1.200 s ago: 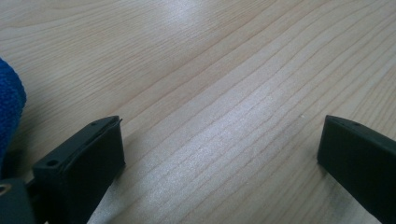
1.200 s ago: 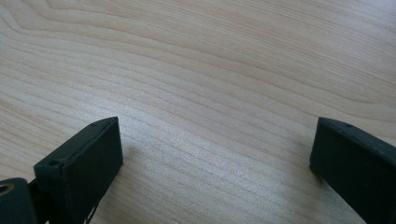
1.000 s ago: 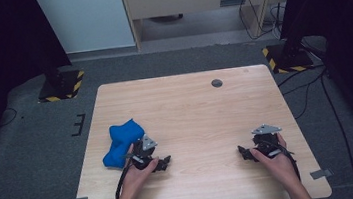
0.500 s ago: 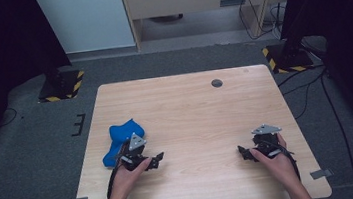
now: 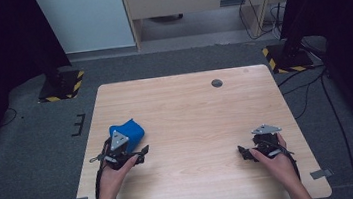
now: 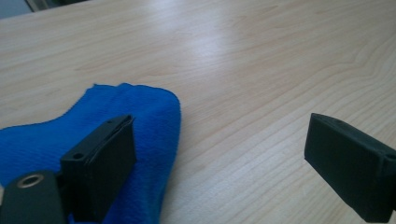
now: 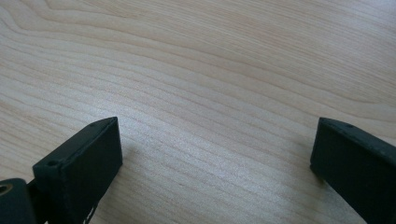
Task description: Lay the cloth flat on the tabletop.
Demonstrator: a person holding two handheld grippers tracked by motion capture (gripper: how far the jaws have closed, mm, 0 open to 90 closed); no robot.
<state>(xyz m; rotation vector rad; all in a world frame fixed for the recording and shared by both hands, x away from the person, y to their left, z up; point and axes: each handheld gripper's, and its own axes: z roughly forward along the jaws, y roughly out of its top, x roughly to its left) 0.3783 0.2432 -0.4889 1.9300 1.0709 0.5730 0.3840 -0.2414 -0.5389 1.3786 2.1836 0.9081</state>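
so basically nothing's been grabbed yet; the blue cloth (image 5: 127,131) is sitting bunched up near the left edge of the counter (image 5: 195,107), toward the person's side, and the left gripper (image 5: 137,151) is right at its near end with the jaws spread wide; in the left gripper view one jaw is over the fabric (image 6: 84,135) and the other is out over bare wood, so I'd say it's lined up for a pinch on the cloth's edge but hasn't closed; can't tell if that jaw is actually touching the fabric or just hovering above it.

right gripper (image 5: 245,153) is well apart from all this, low over the counter's right side, jaws also released, holding nothing; its own view is just wood grain (image 7: 210,93) between the two jaws.

so by my read: approach done, grasp and whatever comes after (spreading, folding, wiping, who knows) all left to do.

as for orientation; the cloth is a crumpled lump, not flat; in the high view its long axis looks like it runs away from the person and a bit to the right, with a rounded folded end on the far side; the near end is tucked under the gripper so hard to say how far it goes.
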